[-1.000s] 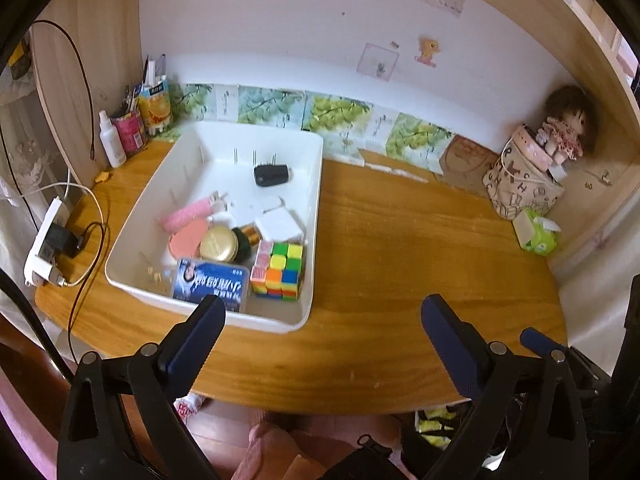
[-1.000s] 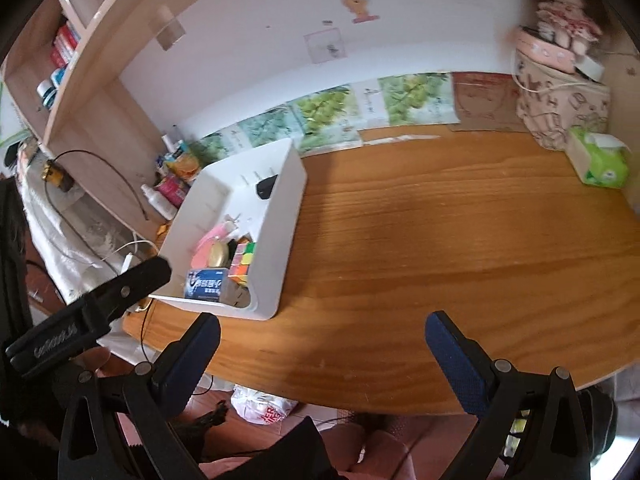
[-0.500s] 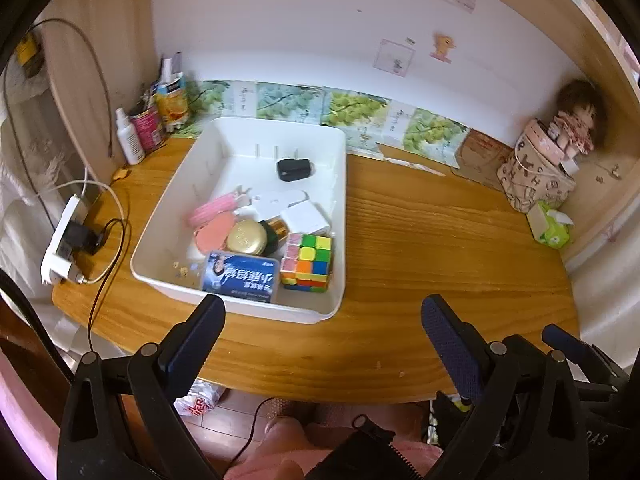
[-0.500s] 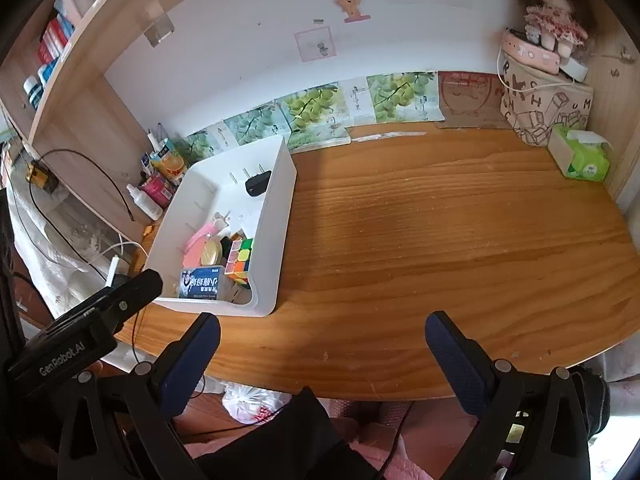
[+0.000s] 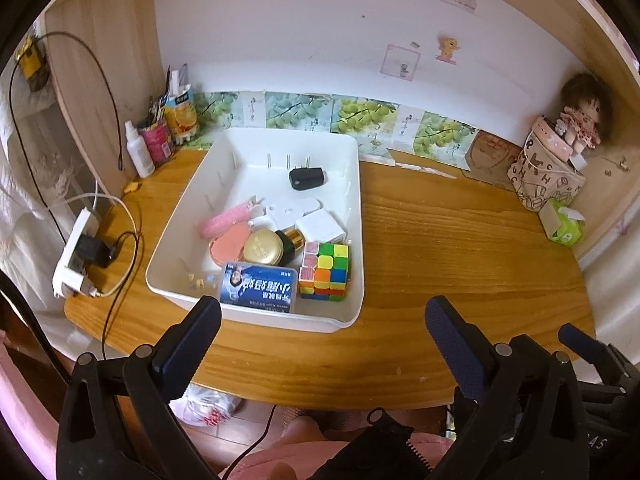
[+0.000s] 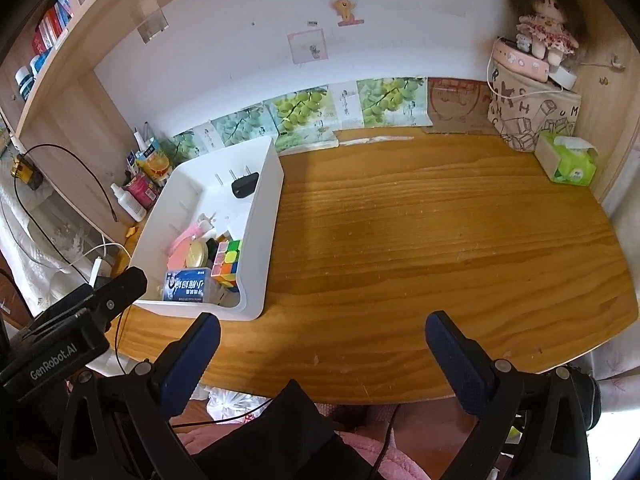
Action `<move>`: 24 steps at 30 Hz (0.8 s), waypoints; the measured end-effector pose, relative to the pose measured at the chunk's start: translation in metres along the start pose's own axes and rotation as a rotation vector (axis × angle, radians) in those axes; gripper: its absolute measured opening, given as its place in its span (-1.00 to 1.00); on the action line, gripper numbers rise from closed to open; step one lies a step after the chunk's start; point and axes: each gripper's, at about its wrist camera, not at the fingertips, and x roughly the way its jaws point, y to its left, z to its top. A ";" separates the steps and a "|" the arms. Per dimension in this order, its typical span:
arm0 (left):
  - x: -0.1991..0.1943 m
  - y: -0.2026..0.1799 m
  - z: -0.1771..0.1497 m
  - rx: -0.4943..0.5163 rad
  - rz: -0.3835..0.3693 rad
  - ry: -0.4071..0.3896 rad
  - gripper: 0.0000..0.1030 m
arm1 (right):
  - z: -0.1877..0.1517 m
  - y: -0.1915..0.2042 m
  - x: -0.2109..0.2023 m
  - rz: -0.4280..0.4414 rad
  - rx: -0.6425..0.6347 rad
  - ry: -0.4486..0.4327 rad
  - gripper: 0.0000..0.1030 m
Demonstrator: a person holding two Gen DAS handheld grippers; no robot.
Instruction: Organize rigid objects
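Observation:
A white bin (image 5: pixel 352 184) (image 6: pixel 264 216) stands on the left of the wooden desk (image 5: pixel 460 248) (image 6: pixel 420 232). Inside lie a colour cube (image 5: pixel 325 271) (image 6: pixel 227 262), a blue box (image 5: pixel 259 287) (image 6: pixel 186 285), a gold-lidded jar (image 5: pixel 262 246), a pink disc (image 5: pixel 227 245), a pink roller (image 5: pixel 226 216), a white block (image 5: pixel 321 227) and a black plug (image 5: pixel 307 177) (image 6: pixel 245 185). My left gripper (image 5: pixel 322 340) hangs open over the desk's front edge, in front of the bin. My right gripper (image 6: pixel 322 344) is open too, further right, with nothing between its fingers.
Bottles and cartons (image 5: pixel 160 136) crowd the back left corner. A power strip with cables (image 5: pixel 76 256) lies at the desk's left edge. A patterned bag with a doll (image 6: pixel 532 92) and a green tissue pack (image 6: pixel 568 162) sit at the back right.
Both grippers have drawn back and risen from the desk, so the bin and desk look smaller and further off. Both stay open and empty.

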 end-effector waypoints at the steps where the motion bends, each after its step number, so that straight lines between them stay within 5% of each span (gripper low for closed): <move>1: -0.001 -0.002 0.001 0.012 0.007 -0.006 0.98 | 0.000 0.000 0.000 -0.002 0.000 0.000 0.99; 24: 0.009 -0.011 0.016 0.064 0.061 -0.049 0.98 | 0.018 -0.003 0.022 -0.012 0.013 0.039 0.99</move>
